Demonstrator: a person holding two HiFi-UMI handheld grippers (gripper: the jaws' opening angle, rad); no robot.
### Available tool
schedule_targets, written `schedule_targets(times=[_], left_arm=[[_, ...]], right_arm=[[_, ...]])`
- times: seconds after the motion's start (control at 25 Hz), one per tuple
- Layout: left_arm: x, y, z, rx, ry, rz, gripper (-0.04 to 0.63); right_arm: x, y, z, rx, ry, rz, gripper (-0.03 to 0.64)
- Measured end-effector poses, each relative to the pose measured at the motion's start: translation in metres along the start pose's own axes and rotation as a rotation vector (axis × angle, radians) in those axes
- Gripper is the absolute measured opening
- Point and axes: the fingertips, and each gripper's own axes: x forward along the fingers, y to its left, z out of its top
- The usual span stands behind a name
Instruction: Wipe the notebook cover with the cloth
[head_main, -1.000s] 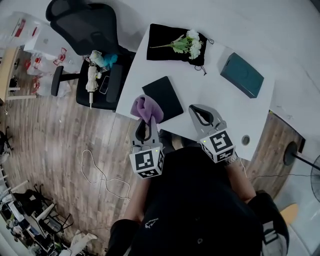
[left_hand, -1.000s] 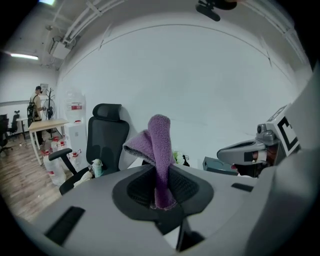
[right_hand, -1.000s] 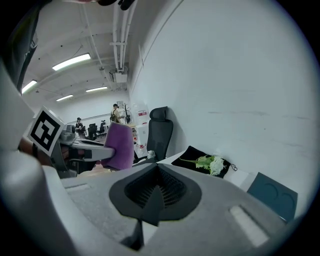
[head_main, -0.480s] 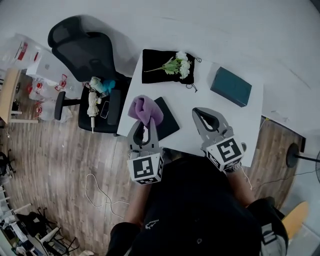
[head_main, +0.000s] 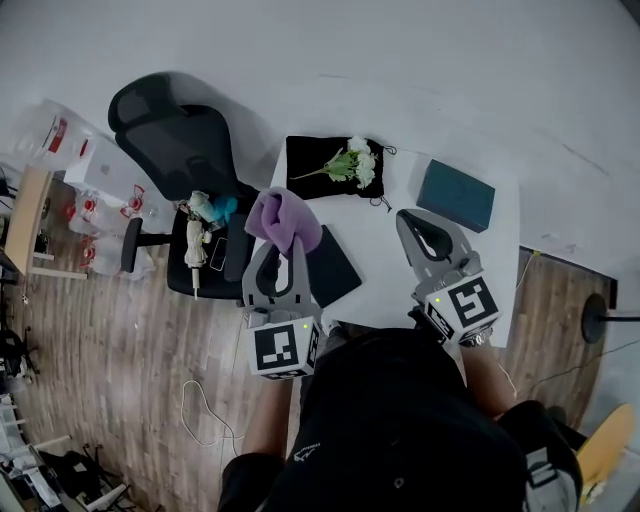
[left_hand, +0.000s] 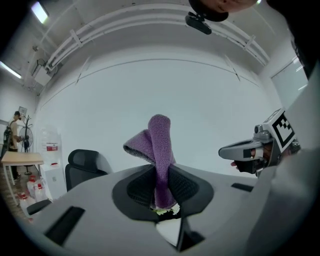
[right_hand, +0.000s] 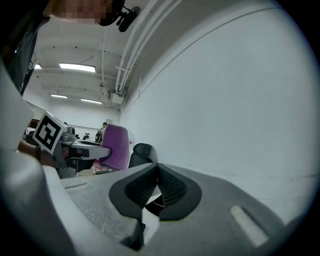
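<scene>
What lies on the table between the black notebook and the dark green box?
In the head view, only bare white table lies between the notebook and the box; the shut right gripper is held over that stretch.

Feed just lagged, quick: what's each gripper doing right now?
Left gripper: closed on the purple cloth.
Right gripper: closed, empty.

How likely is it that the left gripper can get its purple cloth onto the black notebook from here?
Probably yes. The left gripper is shut on the purple cloth beside the notebook in the head view. Nothing lies on its visible cover, and the right gripper is off to the other side.
</scene>
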Motion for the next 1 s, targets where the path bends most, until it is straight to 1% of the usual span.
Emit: schedule_targets(times=[0.16, 0.24, 0.52, 0.76, 1.0], left_arm=[[0.0, 0.0, 0.012, -0.005, -0.027, 0.01, 0.066], [0.001, -0.002, 0.012, -0.008, -0.025, 0.008, 0.066], [-0.003, -0.003, 0.0, -0.017, 0.007, 0.013, 0.066], [-0.005, -0.002, 0.0, -0.015, 0.005, 0.024, 0.066], [-0.009, 0.001, -0.001, -0.022, 0.004, 0.046, 0.067]], right_arm=[[-0.005, -0.005, 0.021, -0.028, -0.047, -0.013, 0.005], [-0.008, -0.007, 0.026, -0.034, -0.058, -0.017, 0.005], [-0.006, -0.004, 0.022, -0.029, -0.043, -0.006, 0.005], [-0.003, -0.001, 0.019, -0.04, -0.037, 0.019, 0.005], [-0.002, 0.0, 0.021, -0.045, -0.04, 0.022, 0.005]])
